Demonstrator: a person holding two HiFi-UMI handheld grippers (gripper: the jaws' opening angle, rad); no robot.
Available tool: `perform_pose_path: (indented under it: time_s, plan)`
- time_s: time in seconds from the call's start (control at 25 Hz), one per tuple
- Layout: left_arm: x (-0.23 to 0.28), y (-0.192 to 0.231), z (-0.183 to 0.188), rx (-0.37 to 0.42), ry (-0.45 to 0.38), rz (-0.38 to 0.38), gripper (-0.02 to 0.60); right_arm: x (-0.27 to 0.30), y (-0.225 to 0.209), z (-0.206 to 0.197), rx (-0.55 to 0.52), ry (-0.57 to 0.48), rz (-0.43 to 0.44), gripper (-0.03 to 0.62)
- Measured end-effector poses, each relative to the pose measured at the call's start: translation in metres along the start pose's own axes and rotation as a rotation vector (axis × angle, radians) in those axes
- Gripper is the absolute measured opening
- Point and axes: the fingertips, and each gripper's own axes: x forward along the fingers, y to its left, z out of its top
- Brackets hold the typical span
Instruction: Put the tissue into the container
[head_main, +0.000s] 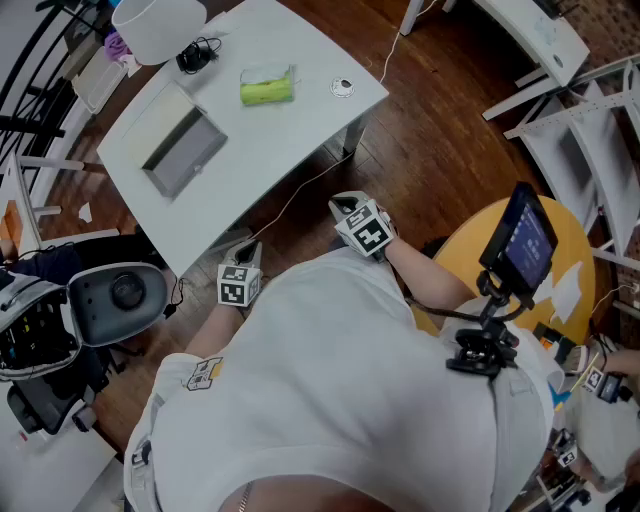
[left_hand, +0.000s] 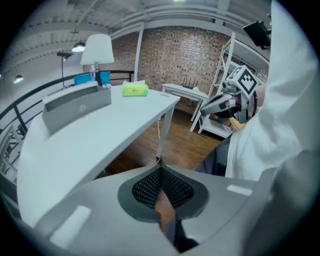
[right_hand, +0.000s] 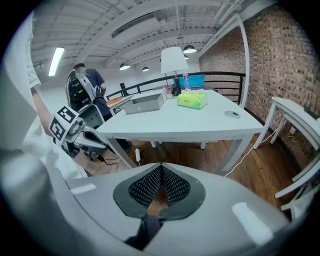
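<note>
Tissue (head_main: 266, 88), a green pack, lay on the bench (head_main: 290, 135) at 2 o'clock from the grey container (head_main: 188, 152), well apart from it. That container sat open-topped, with only its bare grey floor showing inside. At 12 o'clock from it stood a white lamp (head_main: 158, 27). Left tongs (left_hand: 161, 169) and right tongs (right_hand: 160, 168) hung off the bench's 6 o'clock edge, both tilted down, each pair of jaws pressed together on nothing.

Two grippers (head_main: 245, 252) (head_main: 346, 208), one table (head_main: 300, 130), one tissue pack (head_main: 266, 90), one container (head_main: 185, 150), one lamp (head_main: 158, 28).
</note>
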Motion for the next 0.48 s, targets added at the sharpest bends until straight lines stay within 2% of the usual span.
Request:
perform_pose_path:
  time_s: [0.12,0.28,0.48]
  plan:
    - [0.021,-0.014,0.060,0.068,-0.050,0.019,0.000,-0.007,-0.027,0.004,-0.009,-0.013,0.028,0.000]
    - [0.039,-0.024,0.145,0.227,-0.097,0.032,0.000,-0.009,-0.061,0.014,0.009,-0.014,0.034,0.000]
    - [0.057,0.002,0.230,0.380,-0.141,0.060,0.000,0.002,-0.078,0.035,0.024,-0.033,0.031,0.000]
